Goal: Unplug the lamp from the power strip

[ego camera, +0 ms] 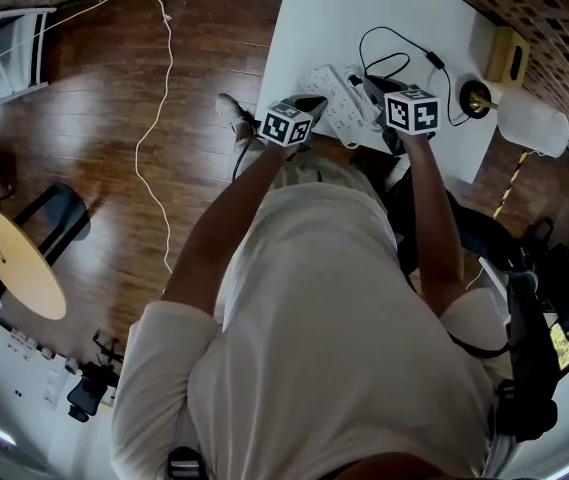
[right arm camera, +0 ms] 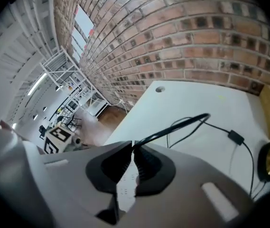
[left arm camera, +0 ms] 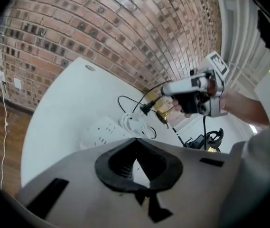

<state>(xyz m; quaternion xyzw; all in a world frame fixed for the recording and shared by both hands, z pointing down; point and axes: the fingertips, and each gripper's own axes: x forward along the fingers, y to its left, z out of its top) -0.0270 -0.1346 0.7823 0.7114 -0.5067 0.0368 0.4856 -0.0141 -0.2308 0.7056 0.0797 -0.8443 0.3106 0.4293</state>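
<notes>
White table [ego camera: 304, 28] against a brick wall: the power strip [ego camera: 336, 96] lies near its front edge, with the lamp [ego camera: 529, 118] at the right. The right gripper [right arm camera: 134, 148] is pinched on the lamp's black cord [right arm camera: 182, 125], held above the strip. The plug is probably out, but this is unconfirmed. The left gripper [left arm camera: 135, 146] is closed and empty.

The place looked like a loft-style workroom or studio: bare brick walls [left arm camera: 101, 27], a dark wooden floor [ego camera: 94, 118], a plain white table [ego camera: 364, 8], a round yellow table [ego camera: 19, 263] and white metal shelving [ego camera: 4, 48].
</notes>
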